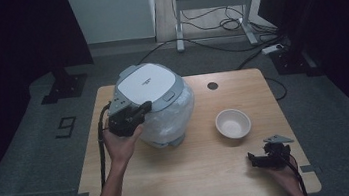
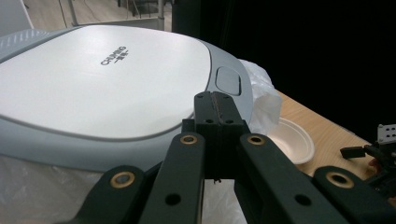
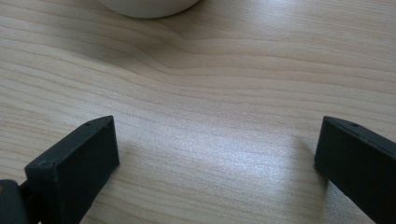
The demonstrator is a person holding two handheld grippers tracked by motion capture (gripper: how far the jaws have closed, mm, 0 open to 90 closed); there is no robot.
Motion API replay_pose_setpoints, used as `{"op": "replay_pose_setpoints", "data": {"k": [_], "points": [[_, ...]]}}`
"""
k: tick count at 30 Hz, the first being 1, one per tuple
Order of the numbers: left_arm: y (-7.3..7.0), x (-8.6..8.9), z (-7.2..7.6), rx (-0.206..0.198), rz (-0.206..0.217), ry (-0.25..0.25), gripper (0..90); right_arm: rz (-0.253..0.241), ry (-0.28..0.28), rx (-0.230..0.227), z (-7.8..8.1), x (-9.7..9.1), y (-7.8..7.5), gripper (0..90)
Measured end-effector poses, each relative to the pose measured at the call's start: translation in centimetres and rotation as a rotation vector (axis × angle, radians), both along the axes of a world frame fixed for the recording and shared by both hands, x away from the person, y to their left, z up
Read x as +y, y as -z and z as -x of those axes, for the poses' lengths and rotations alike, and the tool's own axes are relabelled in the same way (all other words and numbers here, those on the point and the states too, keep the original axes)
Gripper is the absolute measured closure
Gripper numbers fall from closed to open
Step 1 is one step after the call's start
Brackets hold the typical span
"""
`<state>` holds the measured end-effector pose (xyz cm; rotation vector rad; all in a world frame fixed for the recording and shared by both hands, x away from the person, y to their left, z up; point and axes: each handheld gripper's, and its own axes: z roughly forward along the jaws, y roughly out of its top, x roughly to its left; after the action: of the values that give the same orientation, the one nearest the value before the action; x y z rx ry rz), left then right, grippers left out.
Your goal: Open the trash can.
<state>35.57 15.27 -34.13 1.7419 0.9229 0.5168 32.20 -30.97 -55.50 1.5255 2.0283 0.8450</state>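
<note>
A rice cooker with a white and grey lid stands at the table's left, its body wrapped in clear plastic. My left gripper is shut with nothing between its jaws; the tips rest at the lid's front rim, just below the grey release button. A white bowl sits empty to the cooker's right. My right gripper is low over the table near the front right corner, its jaws wide open over bare wood, with the bowl's base just ahead.
The wooden table has a round cable hole near its far edge. Beyond it are a desk frame and cables on the floor. Dark curtains hang on both sides.
</note>
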Motion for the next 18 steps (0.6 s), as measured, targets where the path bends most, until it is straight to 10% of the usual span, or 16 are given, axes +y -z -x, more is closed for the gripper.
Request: {"op": "replay_pose_setpoints", "data": {"k": [18], "points": [[-0.8, -1.4, -1.5, 0.011, 0.007, 0.023, 90.0, 0.0, 0.0, 0.001, 0.0, 0.0, 0.0, 0.0]]}}
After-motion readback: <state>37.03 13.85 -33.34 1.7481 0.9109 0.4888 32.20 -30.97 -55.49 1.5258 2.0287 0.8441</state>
